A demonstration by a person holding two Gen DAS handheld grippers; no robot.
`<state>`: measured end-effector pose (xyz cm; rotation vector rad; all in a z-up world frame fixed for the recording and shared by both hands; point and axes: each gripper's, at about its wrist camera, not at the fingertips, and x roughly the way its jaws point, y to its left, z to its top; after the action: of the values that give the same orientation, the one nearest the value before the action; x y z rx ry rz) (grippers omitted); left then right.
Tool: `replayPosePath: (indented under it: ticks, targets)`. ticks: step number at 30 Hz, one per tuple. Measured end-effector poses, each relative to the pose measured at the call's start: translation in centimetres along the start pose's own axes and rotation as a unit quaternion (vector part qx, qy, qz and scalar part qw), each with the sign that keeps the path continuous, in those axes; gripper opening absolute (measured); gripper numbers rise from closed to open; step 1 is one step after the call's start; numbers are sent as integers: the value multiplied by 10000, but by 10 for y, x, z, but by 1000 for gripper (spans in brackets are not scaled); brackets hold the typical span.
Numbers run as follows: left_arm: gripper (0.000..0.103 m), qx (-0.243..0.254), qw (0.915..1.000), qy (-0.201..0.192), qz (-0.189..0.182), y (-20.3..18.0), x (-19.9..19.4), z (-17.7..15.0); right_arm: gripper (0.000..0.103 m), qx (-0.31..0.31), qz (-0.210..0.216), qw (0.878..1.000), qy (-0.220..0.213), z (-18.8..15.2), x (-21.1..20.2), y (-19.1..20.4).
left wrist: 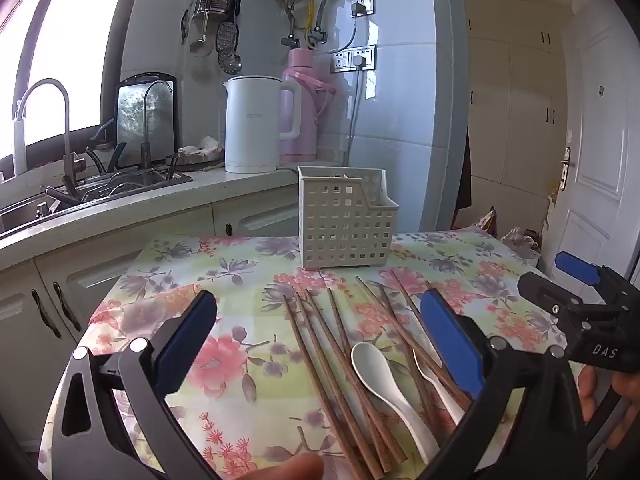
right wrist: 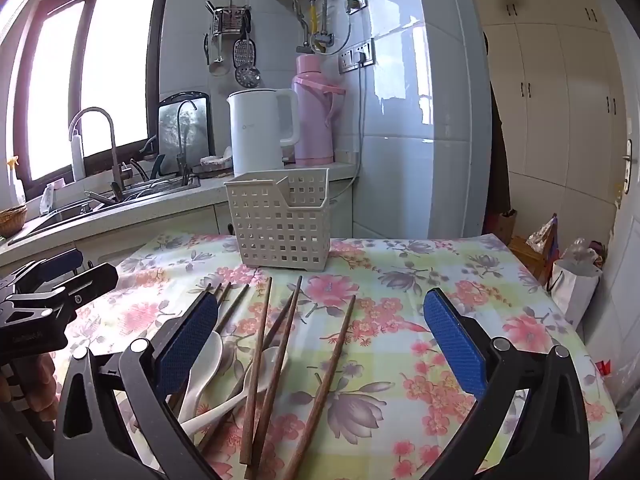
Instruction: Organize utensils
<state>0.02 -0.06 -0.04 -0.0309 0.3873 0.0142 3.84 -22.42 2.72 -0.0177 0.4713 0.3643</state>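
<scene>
Home kitchen: sink (left wrist: pixel 120 188), kettle (left wrist: pixel 256 124).

Both cameras sit low and near, looking across the table (left wrist: pixel 168 280) at the basket (left wrist: pixel 344 224), side by side.

My left gripper (left wrist: pixel 320 334) and right gripper (right wrist: pixel 320 334) each carry 2 blue, fine-textured pads (right wrist: pixel 454 346) on black frames. Tablecloth (right wrist: pixel 400 264): pale yellow-green and blue checks with pink and grey-purple flowers. Basket (right wrist: pixel 280 224): off-white, square-hole grid. Chopsticks (left wrist: pixel 320 356): reddish-brown wood grain. 2 spoons (left wrist: pixel 384 384): plain white. Kettle (right wrist: pixel 262 132): white. Thermos (right wrist: pixel 314 114): pink.
</scene>
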Motion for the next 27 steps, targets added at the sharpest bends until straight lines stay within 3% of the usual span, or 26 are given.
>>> replayPosePath:
  ticks: [27]
  targets:
    - [99,-9,9998,46,-169,0,7,-3,96,-34,86,10000,-37,1,1,0]
